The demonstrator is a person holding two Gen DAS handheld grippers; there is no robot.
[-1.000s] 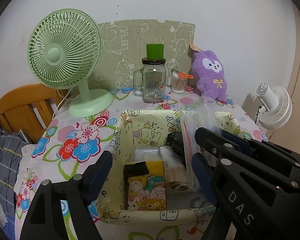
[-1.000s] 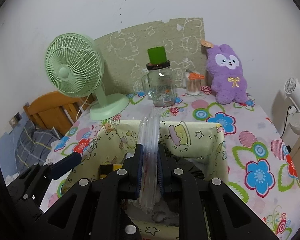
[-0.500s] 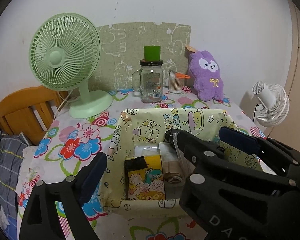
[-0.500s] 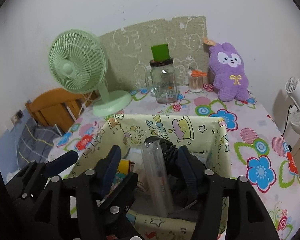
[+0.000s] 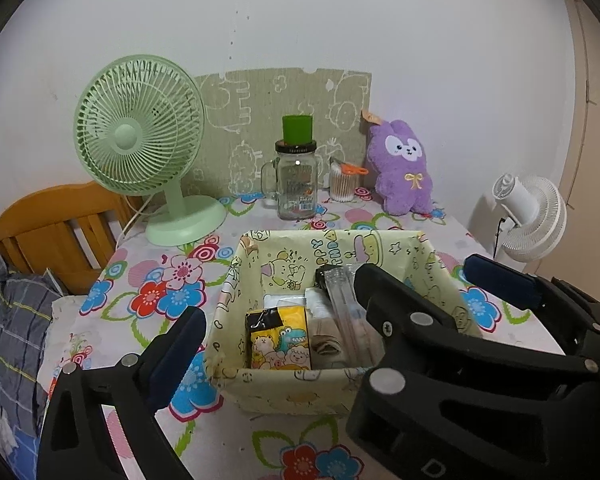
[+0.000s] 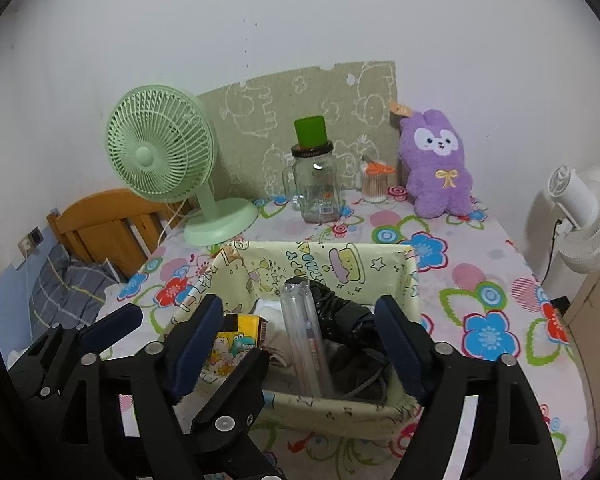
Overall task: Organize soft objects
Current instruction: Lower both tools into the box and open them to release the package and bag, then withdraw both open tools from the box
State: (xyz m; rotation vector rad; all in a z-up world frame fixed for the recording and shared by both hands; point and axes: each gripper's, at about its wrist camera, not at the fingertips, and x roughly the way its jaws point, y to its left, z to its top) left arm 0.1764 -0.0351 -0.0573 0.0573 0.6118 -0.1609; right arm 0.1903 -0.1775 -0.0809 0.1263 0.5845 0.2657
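Note:
A pale yellow cartoon-print fabric basket sits on the flowered tablecloth. It holds a yellow tissue pack, a beige cloth, a black bundle and a clear plastic case leaning on its front wall. My right gripper hovers at the basket's near side, jaws opening, pads clear of the case. My left gripper is beside it, interleaved with it, jaws opening on nothing. A purple plush bunny sits at the table's back.
At the back stand a green desk fan, a glass jar mug with a green cup on top, a cotton swab pot and a green board. A white fan is off the right edge; a wooden bed frame is left.
The right gripper opened and let go of the clear plastic case, which dropped into the basket. Both grippers drew back and rose from the basket. The left gripper spread wider.

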